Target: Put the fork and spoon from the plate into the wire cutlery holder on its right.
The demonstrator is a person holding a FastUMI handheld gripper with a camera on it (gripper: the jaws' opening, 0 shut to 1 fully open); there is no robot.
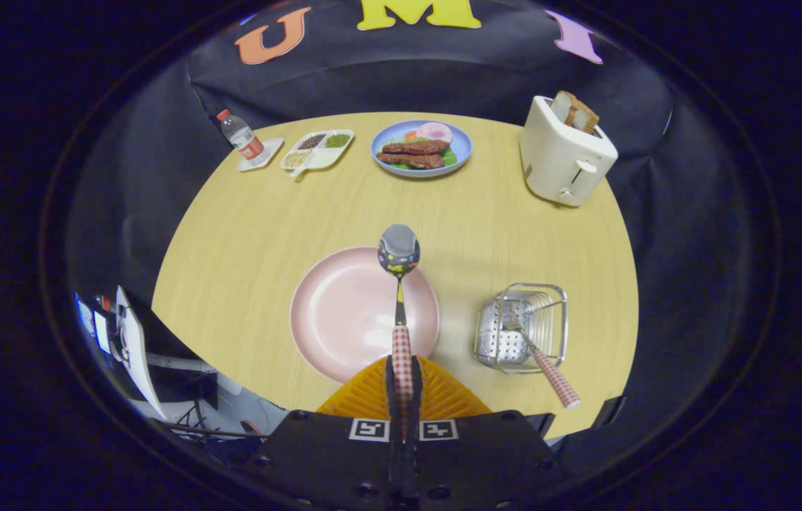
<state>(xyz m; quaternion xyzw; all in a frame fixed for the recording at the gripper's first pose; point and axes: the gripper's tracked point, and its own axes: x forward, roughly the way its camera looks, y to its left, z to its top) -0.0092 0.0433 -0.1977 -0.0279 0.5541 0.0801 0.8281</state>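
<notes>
Wooden round worktop (245, 234) carries all things. Claw (402, 376) is clamped on checked handle of spoon (399, 250), both fingers pressing; bowl points fwd, above far rim of pink plate (344, 312). Right of plate stands wire cutlery holder (523, 328) w/ fork (546, 369) already inside, handle leaning out. Beyond: toaster (566, 152), blue food plate (421, 147), snack tray (318, 149), bottle (241, 136).

The table (252, 234) holds 2 plates (344, 312), 1 spoon (399, 252), 1 fork (546, 369), 1 toaster (564, 160), 1 bottle (240, 135).
</notes>
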